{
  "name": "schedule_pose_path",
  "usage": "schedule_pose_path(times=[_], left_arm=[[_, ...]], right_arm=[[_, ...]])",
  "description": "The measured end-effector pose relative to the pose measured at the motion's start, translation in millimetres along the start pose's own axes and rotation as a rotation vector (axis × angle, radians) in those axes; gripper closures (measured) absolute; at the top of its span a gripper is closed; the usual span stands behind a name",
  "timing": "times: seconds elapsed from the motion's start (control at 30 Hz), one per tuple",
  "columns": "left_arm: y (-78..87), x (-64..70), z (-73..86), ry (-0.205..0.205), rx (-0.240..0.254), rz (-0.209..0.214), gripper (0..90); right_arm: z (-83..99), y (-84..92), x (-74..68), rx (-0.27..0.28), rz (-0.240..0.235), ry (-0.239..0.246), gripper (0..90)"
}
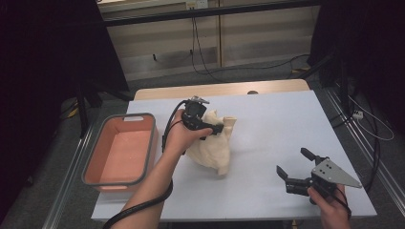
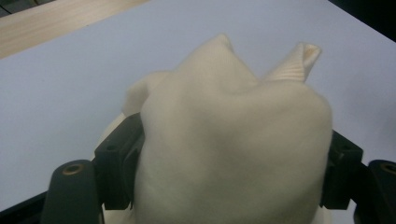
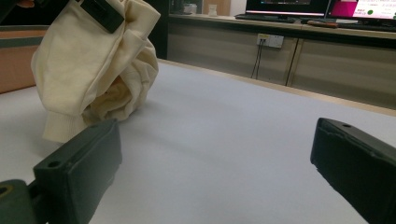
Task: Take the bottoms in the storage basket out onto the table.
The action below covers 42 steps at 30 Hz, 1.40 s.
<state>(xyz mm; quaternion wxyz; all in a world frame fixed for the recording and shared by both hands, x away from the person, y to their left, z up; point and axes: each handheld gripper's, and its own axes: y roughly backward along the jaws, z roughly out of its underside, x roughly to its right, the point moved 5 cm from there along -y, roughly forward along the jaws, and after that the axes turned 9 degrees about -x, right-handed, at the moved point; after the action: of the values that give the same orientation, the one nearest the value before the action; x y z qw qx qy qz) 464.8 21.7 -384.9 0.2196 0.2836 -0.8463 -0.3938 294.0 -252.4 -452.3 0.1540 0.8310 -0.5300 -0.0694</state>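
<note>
- Cream garment (image 1: pixel 210 148), a bunched sweatshirt with ribbed cuffs, sits near the middle of the white table (image 1: pixel 282 124), partly lifted, its lower end resting on the tabletop.
- Left gripper (image 1: pixel 216 128) has a thick fold of the cloth between its jaws; they stand partly apart, with fabric filling the gap and pressing against both.
- Right gripper (image 1: pixel 293 164) rests low at the table's near right, well apart from the garment, jaws spread wide and empty.
- Orange bin (image 1: pixel 95 167) stands at the left edge.
</note>
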Motion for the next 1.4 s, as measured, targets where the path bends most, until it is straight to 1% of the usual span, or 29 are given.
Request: schedule_pose_path(times=[0.2, 0.23, 0.33, 0.4, 0.47, 0.5, 0.53, 0.57, 0.6, 0.67, 0.73, 0.8, 0.87, 0.97, 1.0, 1.07, 1.2, 1.23, 1.3, 1.37, 1.4], left_arm=[[-1.0, 1.1, -0.2, 0.005, 0.001, 0.008, 23.8], [-1.0, 0.6, 0.0, -0.003, -0.002, 0.009, 23.7], [-0.9, 0.7, 0.2, -0.009, -0.005, 0.008, 23.0], [-1.0, 1.5, -0.5, -0.001, 0.009, 0.012, 22.7], [0.5, 1.4, -1.4, -0.007, 0.019, 0.014, 22.5], [1.7, 1.2, -1.5, -0.012, 0.015, 0.018, 22.3], [3.2, 1.6, -2.5, -0.009, 0.022, 0.02, 22.2], [5.1, 1.5, -3.6, -0.014, 0.027, 0.017, 22.2], [7.0, 2.0, -4.9, -0.008, 0.039, 0.017, 22.3], [11.7, 2.3, -7.7, -0.004, 0.055, 0.03, 22.6], [17.0, 2.3, -10.1, 0.0, 0.073, 0.034, 22.8], [20.8, 1.9, -10.4, -0.005, 0.074, 0.038, 22.4], [23.6, 1.1, -9.7, -0.002, 0.08, 0.038, 21.7], [28.9, -0.3, -7.5, 0.009, 0.106, 0.044, 21.1], [30.6, -1.4, -6.2, 0.003, 0.107, 0.043, 20.9], [32.8, -2.3, -3.7, 0.012, 0.124, 0.047, 20.5], [37.9, -5.3, 2.6, 0.009, 0.147, 0.056, 19.8], [39.0, -5.6, 4.1, 0.017, 0.157, 0.057, 19.7], [41.1, -6.6, 7.3, 0.016, 0.167, 0.061, 19.2], [43.2, -8.0, 12.2, 0.011, 0.174, 0.063, 19.0], [43.2, -8.0, 12.2, 0.011, 0.174, 0.063, 19.0]], right_arm=[[0.1, -0.4, 0.0, -0.001, 0.001, 0.001, 1.9], [0.1, -0.6, -0.1, -0.001, 0.001, 0.001, 1.9], [0.1, -1.0, -0.3, -0.003, 0.0, -0.001, 1.9], [-0.4, -1.4, -0.4, -0.001, -0.002, 0.001, 1.9], [-0.6, -1.9, -1.0, -0.002, -0.004, 0.005, 1.9], [-0.5, -2.0, -1.5, -0.004, -0.005, 0.004, 1.9], [-0.4, -2.1, -1.7, -0.004, -0.006, 0.005, 1.9], [-0.2, -2.1, -1.8, -0.005, -0.006, 0.005, 1.9], [-0.1, -1.9, -1.7, -0.005, -0.007, 0.004, 1.9], [-0.2, -1.6, -1.2, -0.003, -0.008, 0.003, 1.9], [-0.3, -1.7, -0.7, -0.002, -0.006, 0.004, 1.9], [-0.4, -2.1, -1.5, -0.002, -0.008, 0.004, 1.9], [-0.4, -2.7, -2.6, -0.005, -0.012, 0.007, 1.9], [-0.3, -2.9, -2.9, -0.006, -0.013, 0.008, 1.9], [-0.3, -2.6, -2.7, -0.006, -0.012, 0.006, 1.9], [-0.1, -2.5, -2.3, -0.008, -0.011, 0.005, 1.9], [-0.3, -2.4, -2.4, -0.007, -0.01, 0.002, 1.9], [-0.3, -2.5, -2.5, -0.007, -0.011, 0.004, 1.9], [-0.2, -2.4, -2.6, -0.008, -0.01, 0.004, 1.9], [-0.2, -2.2, -2.6, -0.008, -0.01, 0.002, 1.9], [-0.2, -2.2, -2.6, -0.008, -0.01, 0.002, 1.9]])
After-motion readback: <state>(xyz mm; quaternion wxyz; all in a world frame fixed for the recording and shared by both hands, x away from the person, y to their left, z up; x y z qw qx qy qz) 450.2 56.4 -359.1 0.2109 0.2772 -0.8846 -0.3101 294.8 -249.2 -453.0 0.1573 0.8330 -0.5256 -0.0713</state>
